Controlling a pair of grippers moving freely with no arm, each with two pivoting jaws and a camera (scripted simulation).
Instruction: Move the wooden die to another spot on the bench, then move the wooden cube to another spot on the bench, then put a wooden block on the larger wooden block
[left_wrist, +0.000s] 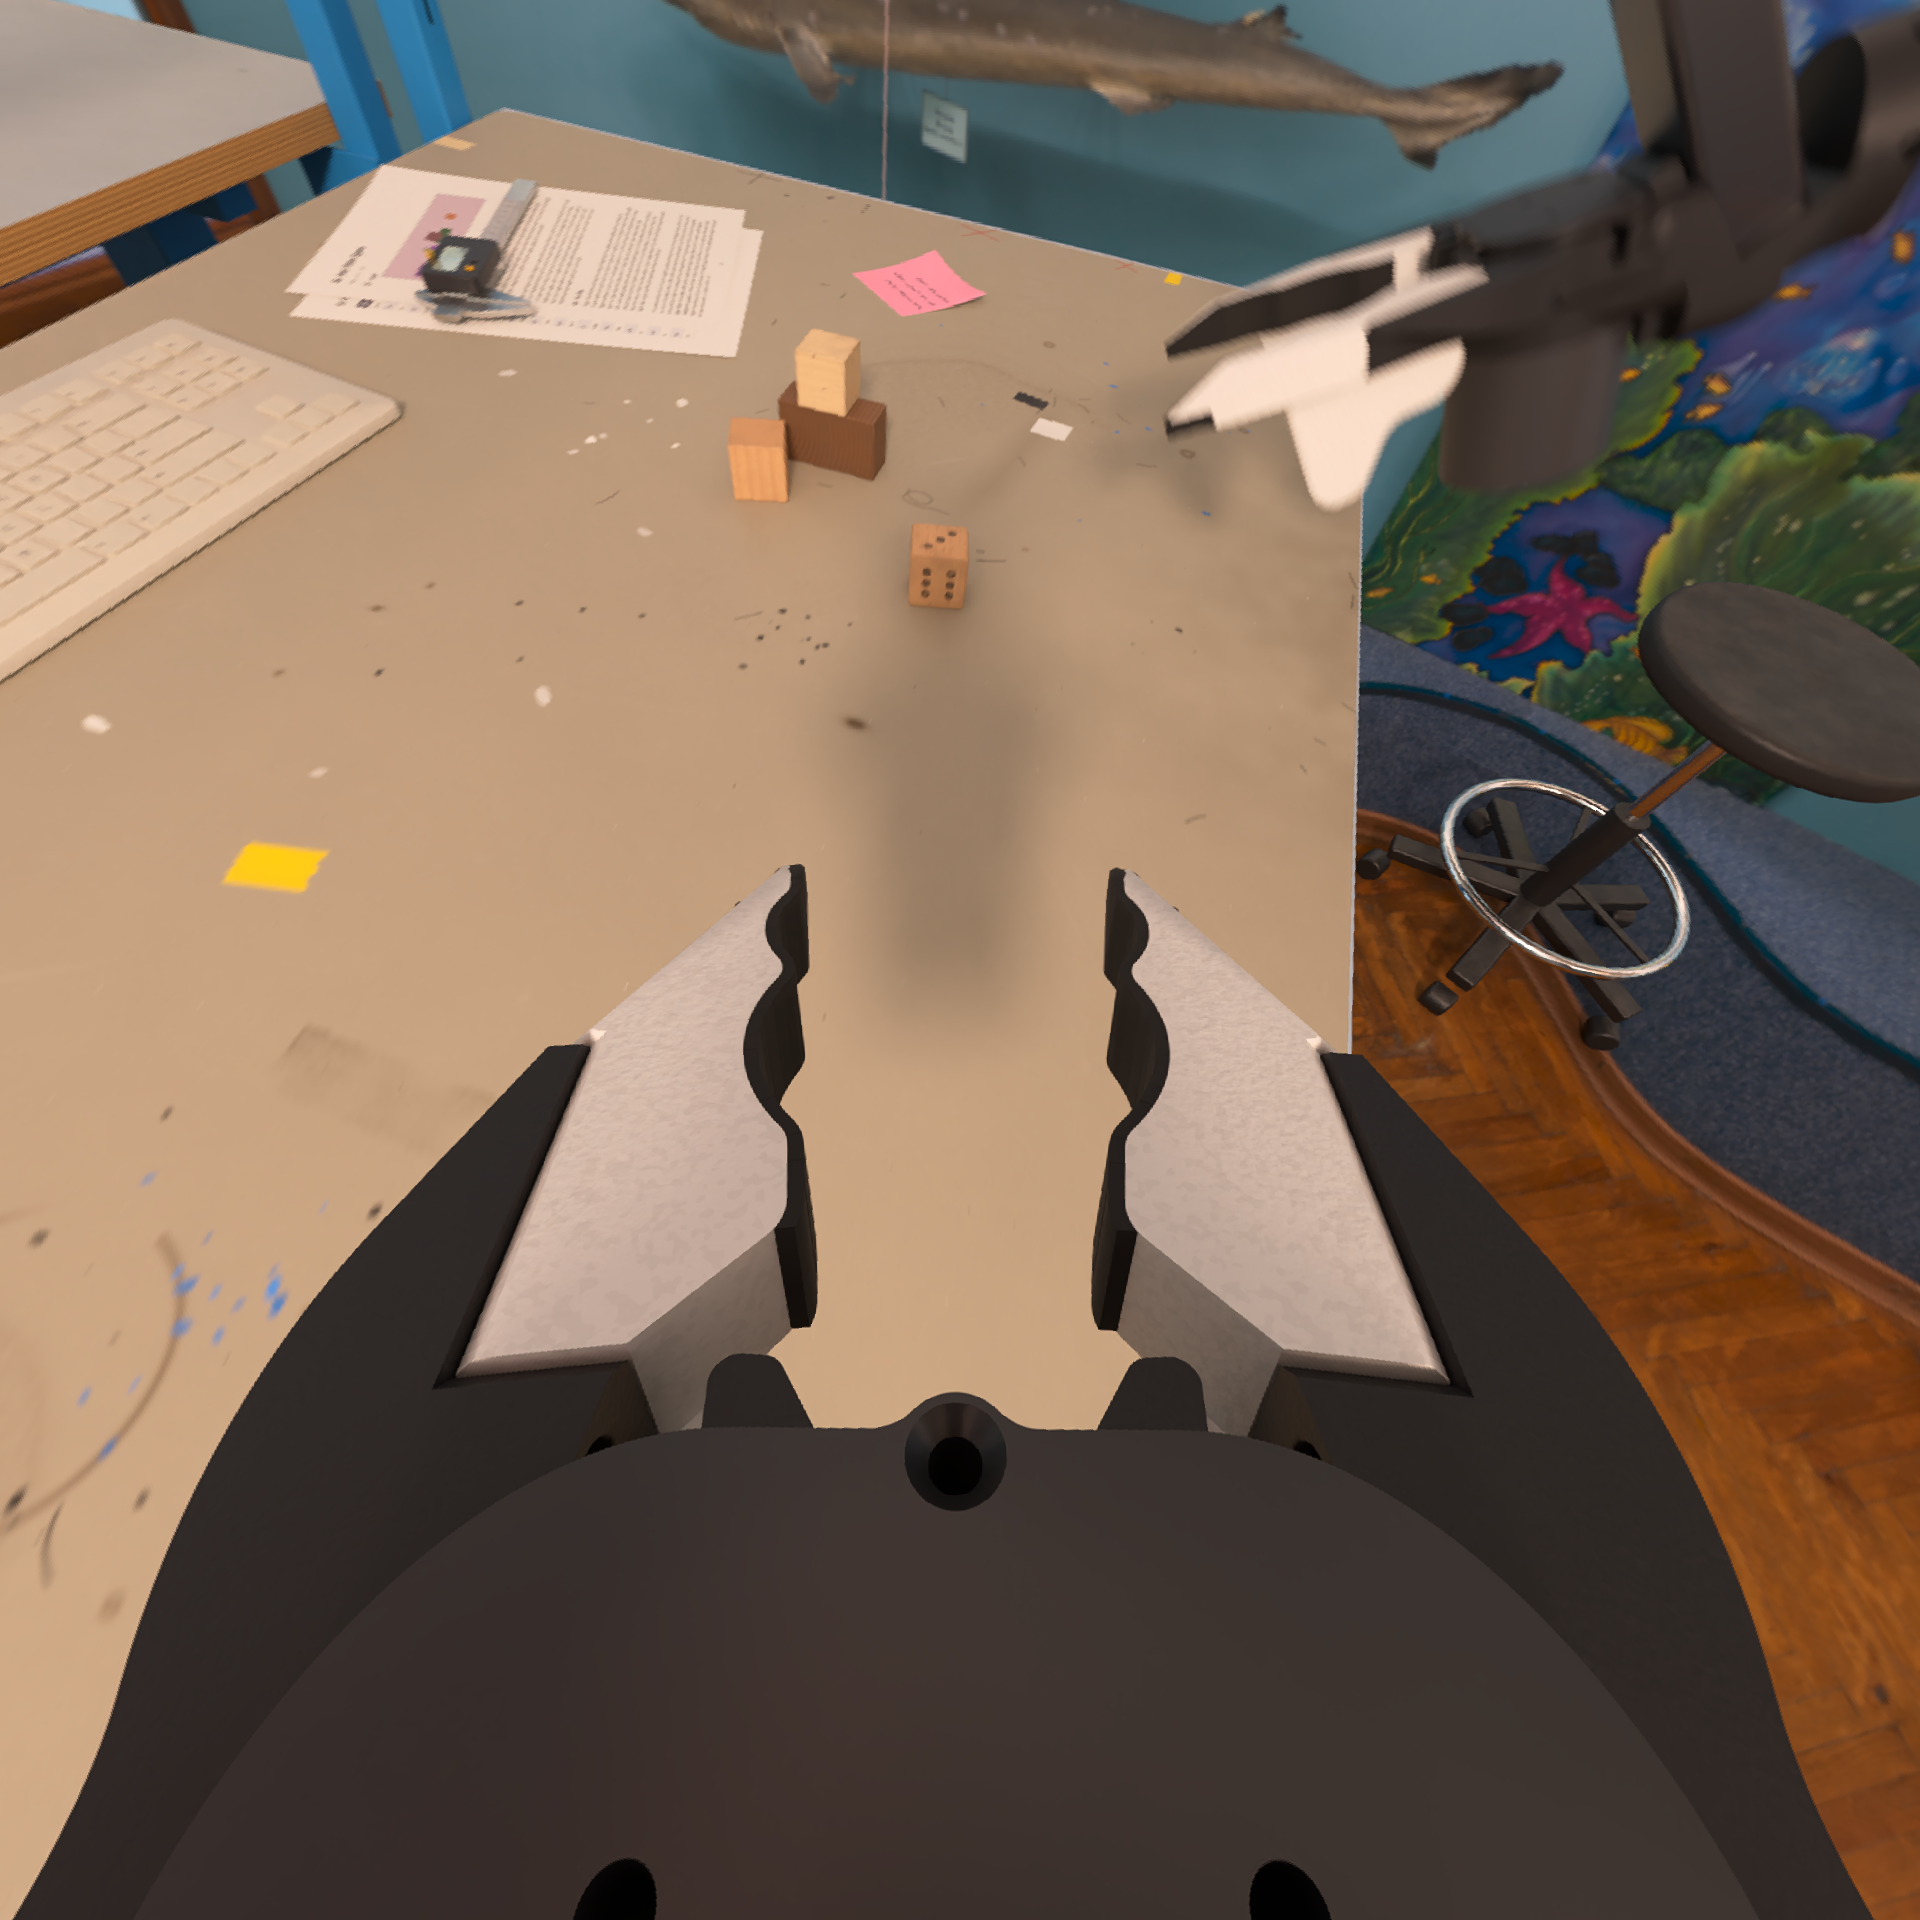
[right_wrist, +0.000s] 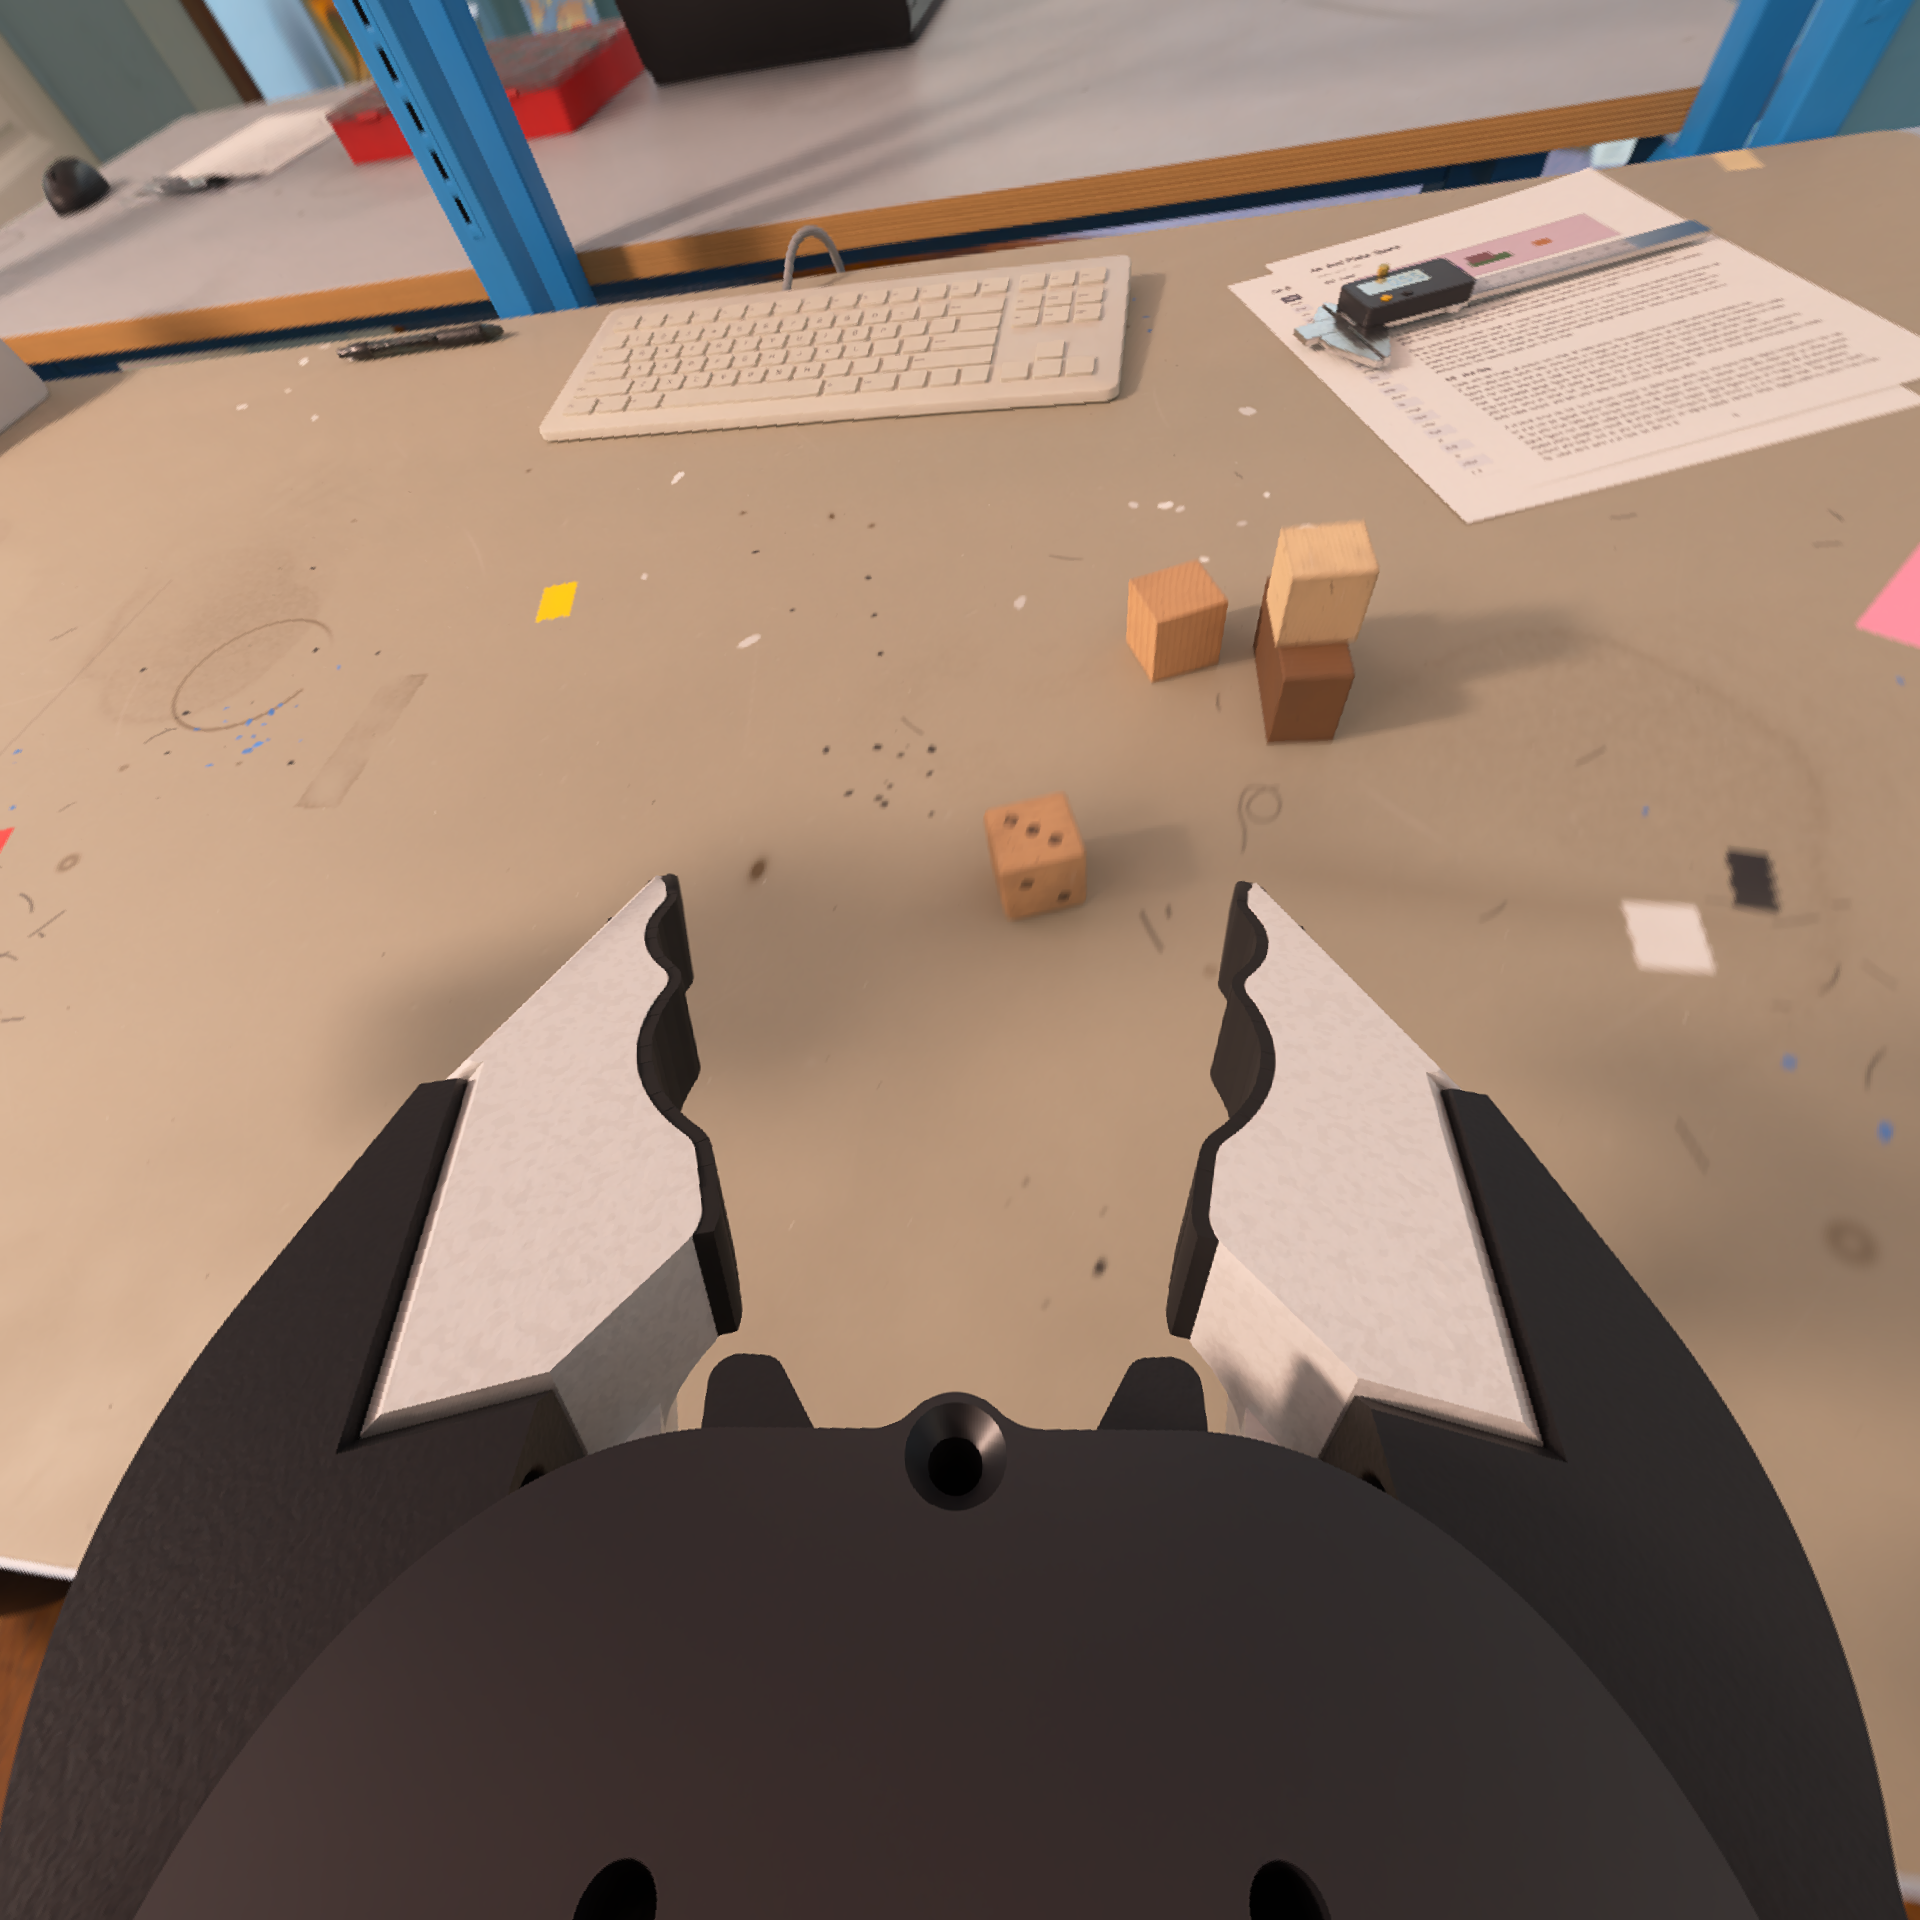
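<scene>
The pale wooden block (right_wrist: 1322, 582) already sits on the larger dark-brown block (right_wrist: 1302, 691), somewhat off-centre and overhanging one edge in the right wrist view, so by the look of things the stacking step is done. The wooden cube (right_wrist: 1176, 620) stands on the bench (right_wrist: 416, 935) just beside the brown block, at about its 9 o'clock in that view; whether the two touch I cannot tell. The wooden die (right_wrist: 1035, 856) lies alone, nearer to the right gripper (right_wrist: 956, 883), well apart from the stack, at roughly the stack's 7 o'clock.

Both grippers are empty. The right gripper hangs above the bench with its jaws wide, the die just beyond its tips at about 1 o'clock. In the left wrist view it shows (left_wrist: 1179, 384) at 2 o'clock, off the bench's right edge, its jaws parted. The left gripper (left_wrist: 956, 873) hangs over bare bench with its jaws moderately wide and nothing between them; the die (left_wrist: 938, 565) is straight ahead at 12 o'clock, with the stack (left_wrist: 828, 372) and cube (left_wrist: 758, 458) beyond, toward 11 o'clock.

Judging from the layout, the task stands at or near its end. Whether the die and cube have been shifted cannot be read from here. If anything remains, the next move calls for staying clear of the stack, since the top block's overhang looks easy to upset.
</scene>
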